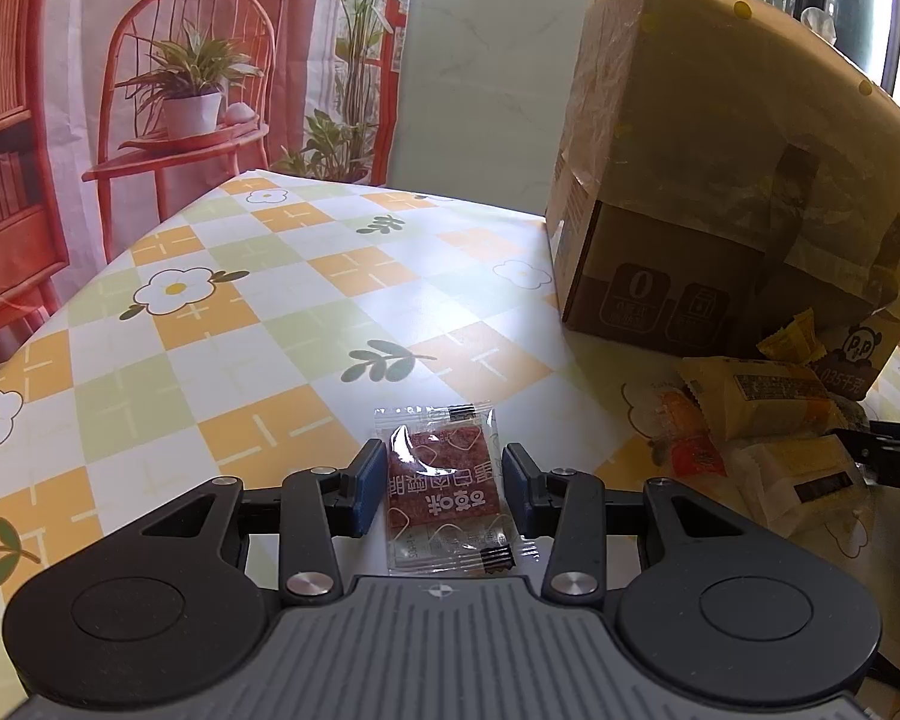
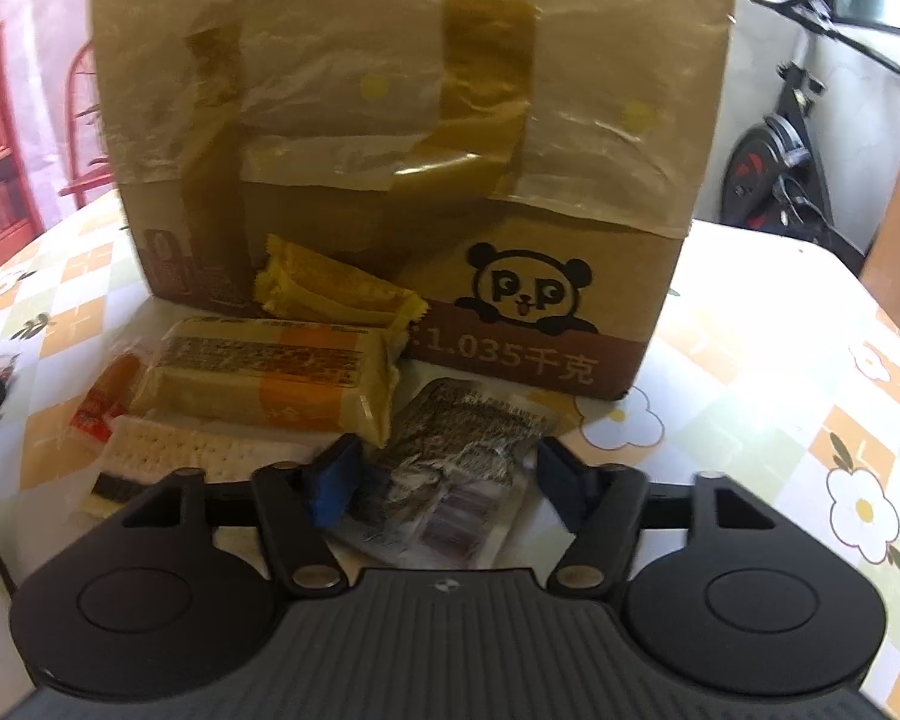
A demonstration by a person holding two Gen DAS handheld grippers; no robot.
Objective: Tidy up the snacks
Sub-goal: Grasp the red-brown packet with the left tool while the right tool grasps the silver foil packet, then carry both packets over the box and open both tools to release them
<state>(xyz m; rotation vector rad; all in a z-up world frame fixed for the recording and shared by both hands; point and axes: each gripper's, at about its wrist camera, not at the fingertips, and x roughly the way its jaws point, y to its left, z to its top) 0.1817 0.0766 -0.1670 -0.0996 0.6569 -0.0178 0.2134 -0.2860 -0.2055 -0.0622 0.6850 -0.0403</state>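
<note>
Tool in the right hand (image 2: 444, 480) hovers over a dark speckled snack pouch (image 2: 450, 468) with its blue pads standing apart on either side, not pressing it; nothing is gripped. That pouch lies flat on the tabletop (image 2: 780, 360), its long axis running away from the tool toward the cardboard box (image 2: 390, 120), so the pads straddle its narrow width. Just to its left sits the heap: a yellow wrapped cake bar (image 2: 270, 378), a cracker packet (image 2: 210, 450), an orange sachet (image 2: 105, 396) and a yellow wrapper (image 2: 336, 294) leaning on the box. Well apart to the left, the left tool (image 1: 444, 489) stands partly open around a clear packet of red meat jerky (image 1: 444, 486), also lengthwise between the pads; whether they touch it is unclear. The right hand is nearer the heap.
</note>
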